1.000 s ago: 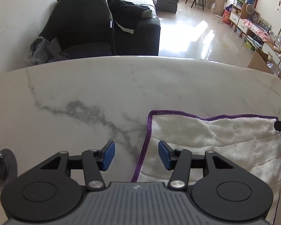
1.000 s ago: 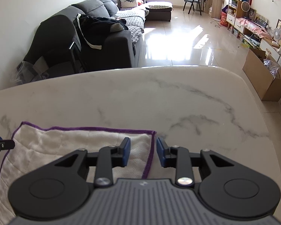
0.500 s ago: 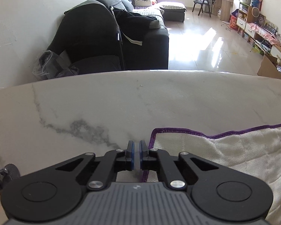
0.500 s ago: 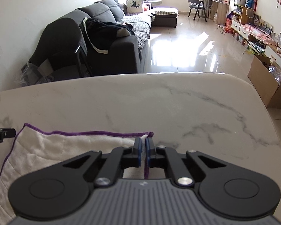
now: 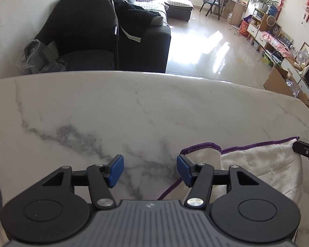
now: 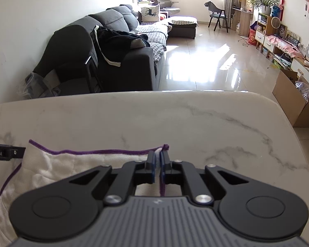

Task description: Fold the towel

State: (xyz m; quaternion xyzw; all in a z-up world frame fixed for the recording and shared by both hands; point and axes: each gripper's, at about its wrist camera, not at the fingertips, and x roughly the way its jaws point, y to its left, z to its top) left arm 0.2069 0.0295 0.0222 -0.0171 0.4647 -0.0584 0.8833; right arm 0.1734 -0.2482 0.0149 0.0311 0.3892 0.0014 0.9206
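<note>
the towel (image 5: pixel 257 164), white with a purple hem, lies on the marble bench (image 5: pixel 134 113), over toward its near right side in the left wrist view. its left corner is flipped up into a small loose fold, resting just beside the right blue pad of the left gripper (image 5: pixel 149 170). that gripper's jaws are opening right now, and only bare marble shows between them; the pads are not pressing on the cloth. over in the right wrist view, the same towel (image 6: pixel 61 164) stretches left across the bench (image 6: pixel 195 123), and the right gripper (image 6: pixel 158 164) has its jaws together, clamped on the towel's far right corner, with the purple hem poking up past the tips and running down between the pads. each gripper's black finger peeks in at the edge of the other's view, by the towel's side. beyond the bench, a dark sofa (image 6: pixel 113 51) with clothes heaped on it, and a glossy sunlit floor (image 6: pixel 206 65).
</note>
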